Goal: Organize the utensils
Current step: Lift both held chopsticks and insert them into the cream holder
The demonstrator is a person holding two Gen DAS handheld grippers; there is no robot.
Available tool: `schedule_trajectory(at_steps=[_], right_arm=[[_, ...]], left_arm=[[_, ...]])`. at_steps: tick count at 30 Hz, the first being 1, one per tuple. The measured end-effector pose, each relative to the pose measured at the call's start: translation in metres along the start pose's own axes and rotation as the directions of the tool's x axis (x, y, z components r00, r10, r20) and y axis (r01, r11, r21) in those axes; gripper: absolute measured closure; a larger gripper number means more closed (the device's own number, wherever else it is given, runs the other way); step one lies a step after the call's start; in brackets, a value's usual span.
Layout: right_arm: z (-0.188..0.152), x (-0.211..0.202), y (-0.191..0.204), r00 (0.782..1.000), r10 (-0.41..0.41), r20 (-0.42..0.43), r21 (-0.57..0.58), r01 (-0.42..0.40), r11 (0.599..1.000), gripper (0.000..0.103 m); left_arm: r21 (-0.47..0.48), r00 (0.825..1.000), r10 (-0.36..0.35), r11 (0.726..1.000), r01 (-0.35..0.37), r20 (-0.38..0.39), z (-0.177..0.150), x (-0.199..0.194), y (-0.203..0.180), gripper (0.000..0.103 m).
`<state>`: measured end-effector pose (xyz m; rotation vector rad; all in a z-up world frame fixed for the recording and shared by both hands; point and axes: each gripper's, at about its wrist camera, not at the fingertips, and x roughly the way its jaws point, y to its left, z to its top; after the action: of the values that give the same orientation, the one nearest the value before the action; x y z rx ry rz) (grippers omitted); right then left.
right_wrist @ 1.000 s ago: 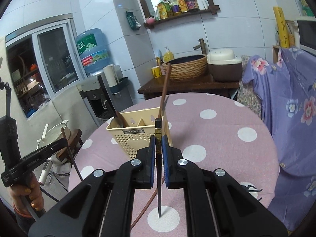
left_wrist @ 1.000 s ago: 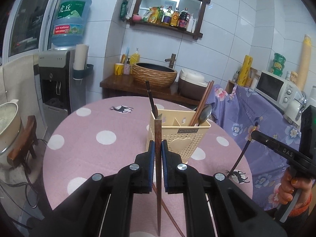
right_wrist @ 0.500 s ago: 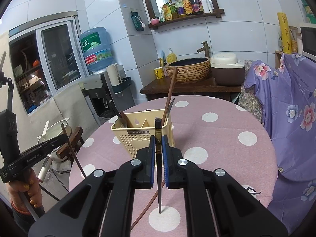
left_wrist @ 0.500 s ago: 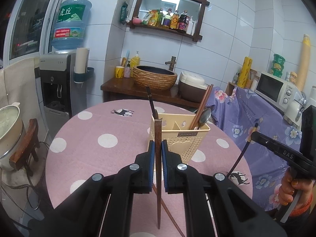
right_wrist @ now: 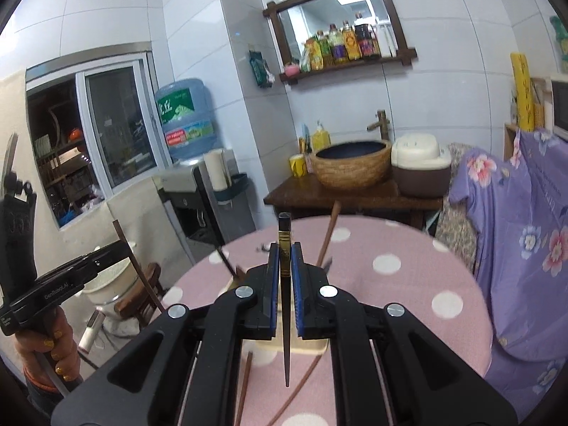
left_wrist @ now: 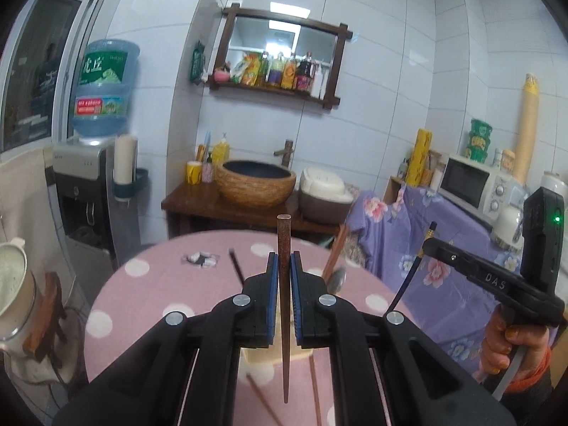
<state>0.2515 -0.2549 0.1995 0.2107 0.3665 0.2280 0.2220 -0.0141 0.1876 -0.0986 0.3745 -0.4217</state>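
Note:
My left gripper [left_wrist: 283, 266] is shut on a brown chopstick [left_wrist: 284, 305] held upright, tip pointing down. My right gripper [right_wrist: 284, 259] is shut on a black chopstick [right_wrist: 285, 305] with a gold band, also upright. The beige utensil holder [left_wrist: 262, 355] sits on the pink dotted table, mostly hidden behind the jaws in both views [right_wrist: 301, 344]. It holds a spoon [left_wrist: 337, 278] and brown chopsticks [left_wrist: 335, 250]. Two loose brown chopsticks [right_wrist: 245, 387] lie on the table below the grippers. Each gripper shows in the other's view, at the right [left_wrist: 431, 234] and at the left [right_wrist: 119, 245].
The round table [left_wrist: 149, 284] has a purple floral cloth [left_wrist: 443, 248] over furniture at its right. Behind stand a wooden counter with a woven basin [left_wrist: 255, 184], a rice cooker [left_wrist: 325, 195], a microwave [left_wrist: 475, 184] and a water dispenser [left_wrist: 88, 191].
Both grippers have moved forward and closer over the holder, so it has dropped behind the jaws. Both views have tilted up toward the wall. Each still grips its chopstick.

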Motion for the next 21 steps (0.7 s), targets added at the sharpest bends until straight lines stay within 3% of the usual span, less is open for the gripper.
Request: schedule_trajectory(at_steps=[3, 9, 14, 21], right_arm=[[0.034, 0.005, 0.006, 0.999, -0.015, 0.041, 0.005, 0.015, 1.0, 0.095], [0.063, 0.028, 0.014, 0.989, -0.09, 0.117, -0.002, 0.09, 0.996, 0.095], [0.043, 0.066, 0.007, 0.989, -0.127, 0.071, 0.013, 0.126, 0.992, 0.095], [0.003, 0.099, 0.0, 0.99, -0.14, -0.016, 0.013, 0.14, 0.99, 0.095]], left_arm=[[-0.033, 1.0, -0.009, 0.999, 0.01, 0.027, 0.037, 0.008, -0.003, 0.095], [-0.023, 0.992, 0.088, 0.996, -0.087, 0.086, 0.072, 0.036, -0.017, 0.095], [-0.014, 0.985, 0.154, 0.988, -0.154, 0.072, 0.052, 0.071, -0.019, 0.095], [-0.017, 0.985, 0.173, 0.985, -0.173, -0.006, 0.005, 0.102, -0.008, 0.095]])
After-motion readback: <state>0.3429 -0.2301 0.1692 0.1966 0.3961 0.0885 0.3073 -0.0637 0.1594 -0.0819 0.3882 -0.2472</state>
